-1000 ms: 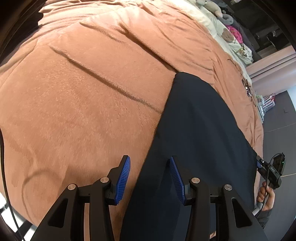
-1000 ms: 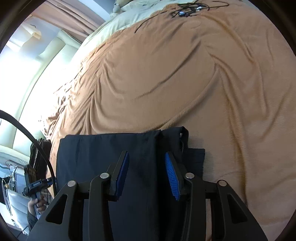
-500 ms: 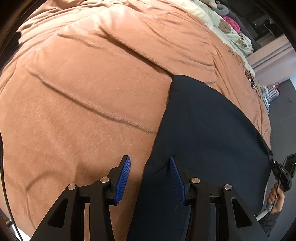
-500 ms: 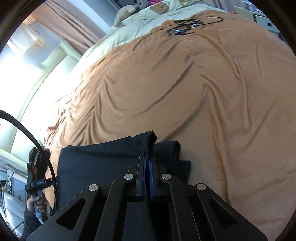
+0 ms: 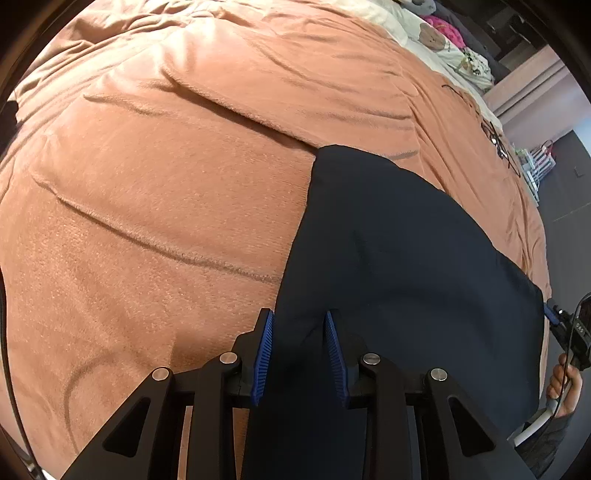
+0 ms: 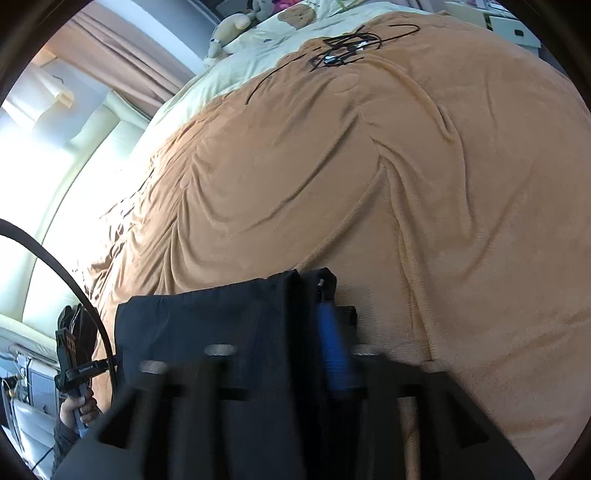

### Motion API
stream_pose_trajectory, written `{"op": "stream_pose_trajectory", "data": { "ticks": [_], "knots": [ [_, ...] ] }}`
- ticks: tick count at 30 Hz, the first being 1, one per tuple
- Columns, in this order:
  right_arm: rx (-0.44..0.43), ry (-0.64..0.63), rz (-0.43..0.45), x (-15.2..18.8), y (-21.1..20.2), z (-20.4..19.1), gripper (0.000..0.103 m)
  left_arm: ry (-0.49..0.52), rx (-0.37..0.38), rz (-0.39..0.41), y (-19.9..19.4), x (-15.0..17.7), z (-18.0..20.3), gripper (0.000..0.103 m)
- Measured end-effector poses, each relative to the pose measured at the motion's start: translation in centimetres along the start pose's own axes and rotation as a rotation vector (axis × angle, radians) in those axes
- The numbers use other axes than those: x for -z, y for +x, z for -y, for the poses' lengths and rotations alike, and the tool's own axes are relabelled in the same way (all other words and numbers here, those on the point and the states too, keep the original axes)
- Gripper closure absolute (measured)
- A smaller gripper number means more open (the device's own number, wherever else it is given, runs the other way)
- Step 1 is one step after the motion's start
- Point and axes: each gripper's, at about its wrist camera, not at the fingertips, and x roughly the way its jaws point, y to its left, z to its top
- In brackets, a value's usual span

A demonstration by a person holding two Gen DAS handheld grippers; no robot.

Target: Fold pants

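Note:
Dark navy pants (image 5: 406, 277) lie flat on a brown blanket (image 5: 166, 221). My left gripper (image 5: 299, 325) straddles their left edge. Its jaws are closing, a raised ridge of cloth stands between the blue pads (image 5: 264, 354), and a gap still shows on both sides. In the right wrist view the pants (image 6: 203, 325) show a folded end with a small flap sticking out to the right. My right gripper (image 6: 293, 332) is blurred over that end and its jaws are opening. One blue pad (image 6: 332, 350) shows; dark cloth hides the other.
The blanket (image 6: 369, 184) covers the whole bed. A tangle of black cable (image 6: 343, 51) lies near the pillows and plush toys (image 6: 229, 33). A bright window (image 6: 44, 166) is on the left. The bed edge and dark floor (image 5: 569, 184) are on the right.
My left gripper moved along the pants' edge and its jaws narrowed around the cloth. My right gripper shut on the folded end half a second ago and has now sprung apart.

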Motion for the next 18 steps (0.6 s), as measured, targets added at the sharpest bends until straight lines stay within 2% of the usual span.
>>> {"op": "stream_pose_trajectory", "data": {
  "ticks": [3,8,10,11,18],
  "knots": [
    [-0.025,0.003,-0.019,0.1,0.6,0.2,0.052,-0.001,0.001,-0.002,0.0,-0.1,0.1,0.072],
    [-0.010,-0.035,-0.076,-0.2,2.4,-0.2,0.053,0.000,0.000,-0.002,0.0,-0.2,0.2,0.072],
    [0.015,-0.086,-0.095,-0.3,2.8,-0.8,0.091,-0.002,0.003,-0.003,0.1,-0.2,0.2,0.072],
    [0.019,-0.098,-0.106,-0.4,2.9,-0.9,0.098,-0.004,0.004,-0.004,0.1,-0.1,0.2,0.072],
    [0.040,-0.140,-0.049,-1.6,1.4,-0.9,0.099,-0.023,0.021,-0.016,-0.9,1.4,-0.2,0.070]
  ]
}}
